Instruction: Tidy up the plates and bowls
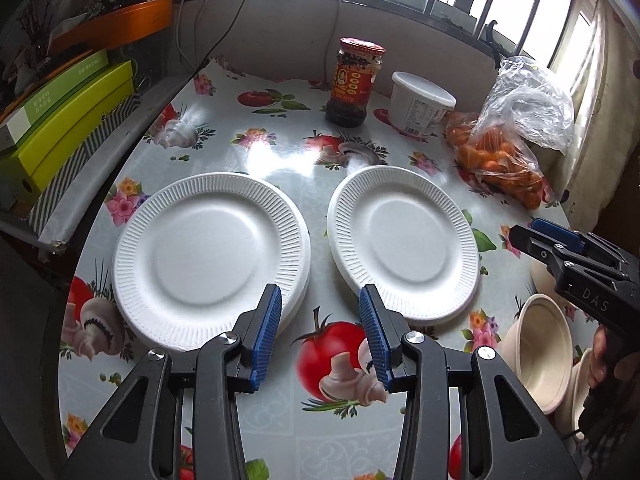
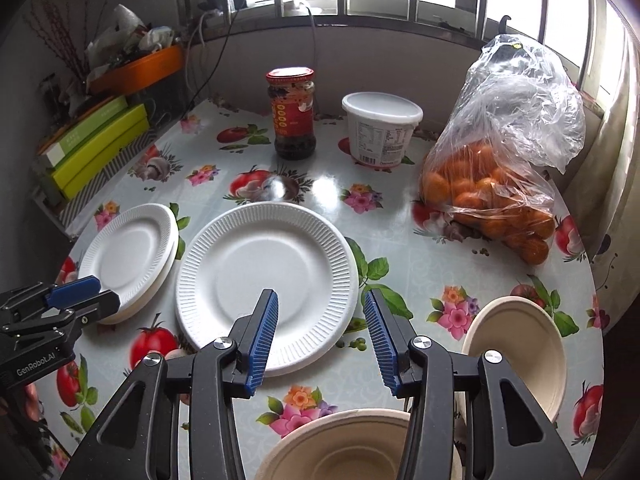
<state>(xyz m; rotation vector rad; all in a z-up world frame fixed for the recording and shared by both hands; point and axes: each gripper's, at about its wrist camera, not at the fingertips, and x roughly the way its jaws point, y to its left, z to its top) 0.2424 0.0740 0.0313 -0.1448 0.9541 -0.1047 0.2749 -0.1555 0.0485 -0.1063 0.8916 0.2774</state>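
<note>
A short stack of white ribbed plates (image 1: 208, 256) lies on the left of the table, also in the right wrist view (image 2: 128, 256). A single white plate (image 1: 404, 244) lies beside it (image 2: 266, 284). Beige bowls sit at the near right: one (image 2: 520, 352) at the right edge (image 1: 540, 344), another (image 2: 340, 448) under my right gripper. My left gripper (image 1: 320, 304) is open and empty, between the near rims of the plates. My right gripper (image 2: 320, 308) is open and empty over the single plate's near right rim.
A sauce jar (image 1: 354, 82), a white lidded tub (image 1: 420, 104) and a bag of oranges (image 1: 504, 152) stand along the back and right of the flowered tablecloth (image 1: 320, 168). Green boxes (image 1: 60, 128) and an orange tray (image 1: 116, 24) fill a shelf on the left.
</note>
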